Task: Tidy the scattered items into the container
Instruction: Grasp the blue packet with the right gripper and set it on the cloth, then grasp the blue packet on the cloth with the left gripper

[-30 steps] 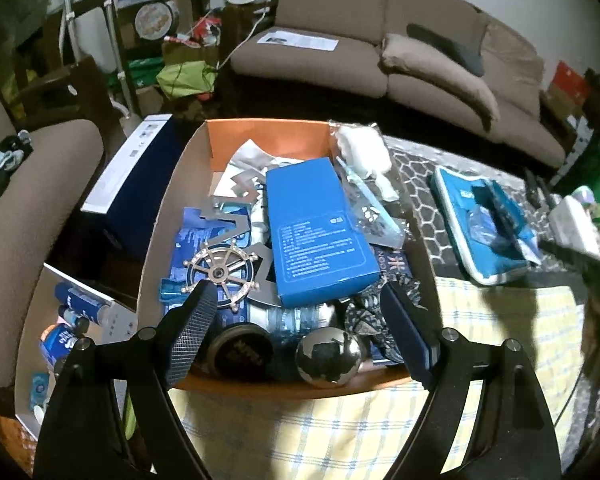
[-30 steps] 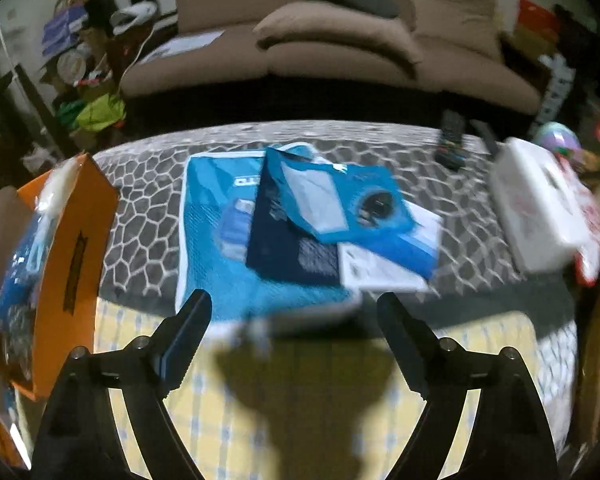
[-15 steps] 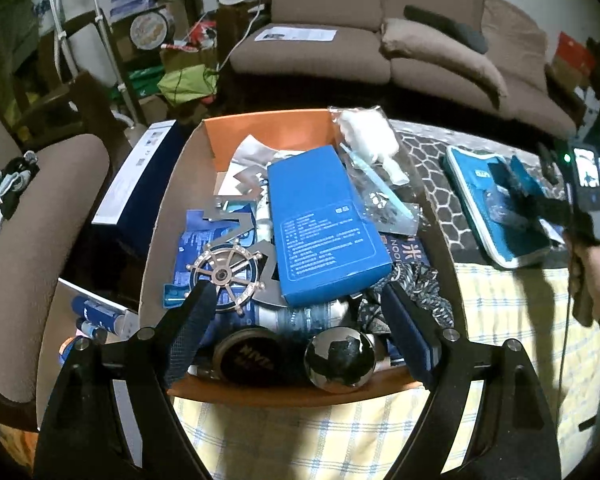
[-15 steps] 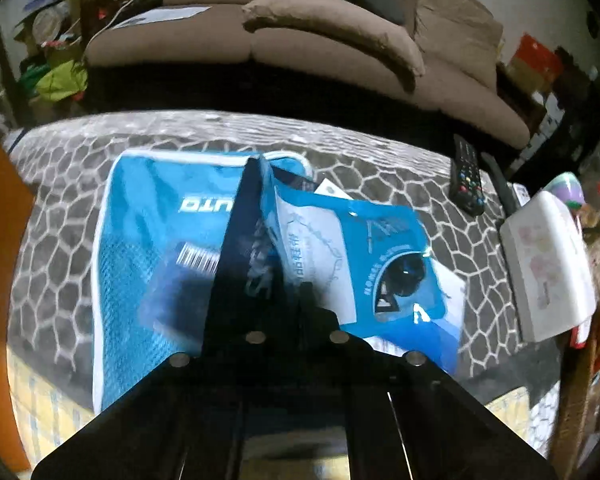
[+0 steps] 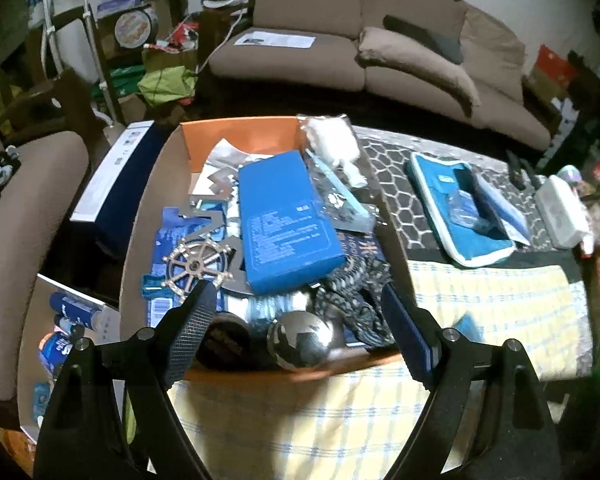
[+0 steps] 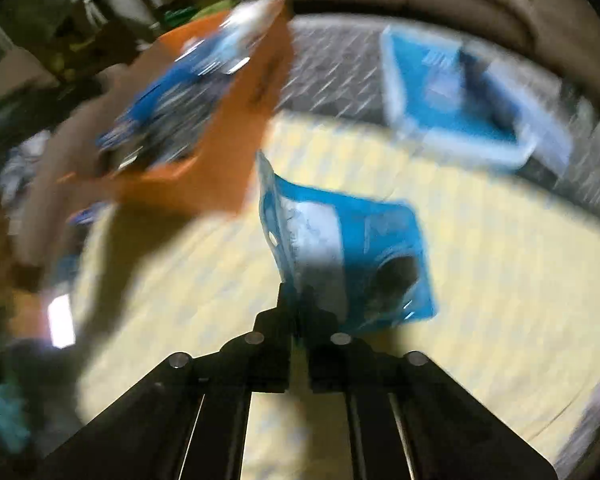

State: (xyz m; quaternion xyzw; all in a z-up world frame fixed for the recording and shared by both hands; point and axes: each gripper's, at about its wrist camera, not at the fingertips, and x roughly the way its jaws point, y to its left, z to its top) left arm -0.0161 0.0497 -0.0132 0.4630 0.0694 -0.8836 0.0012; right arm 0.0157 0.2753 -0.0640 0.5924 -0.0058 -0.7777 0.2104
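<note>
— What's the right gripper (image 6: 298, 300) got hold of?

— A flat, glossy blue plastic packet (image 6: 348, 256) with a white panel and a dark round picture on it. The black jaws pinch its near edge, though they are easing apart at this moment, and the packet hangs in the air over the yellow-and-white checked cloth (image 6: 480, 280). That view is smeared with blur.

— And the container?

— An orange cardboard box (image 5: 240, 136), open-topped, standing at the left end of the table, to the left of the packet and apart from it. It is heaped: a smooth rectangular blue box with small white print (image 5: 284, 224) lies slantwise on top, beside a bronze metal ship's-wheel ornament (image 5: 198, 268), and near the front wall sit a shiny chrome ball (image 5: 304, 340) (it mirrors the room) and a crumpled dark patterned cloth (image 5: 356, 292).

— The left gripper (image 5: 296, 332)?

— Spread wide and empty, its ridged pads hanging over the box's near rim.

— Anything left out?

— A turquoise fabric pouch with white piping (image 5: 460, 212) lies flat on the grey honeycomb-patterned mat (image 5: 392, 172), well to the right of the box.
</note>
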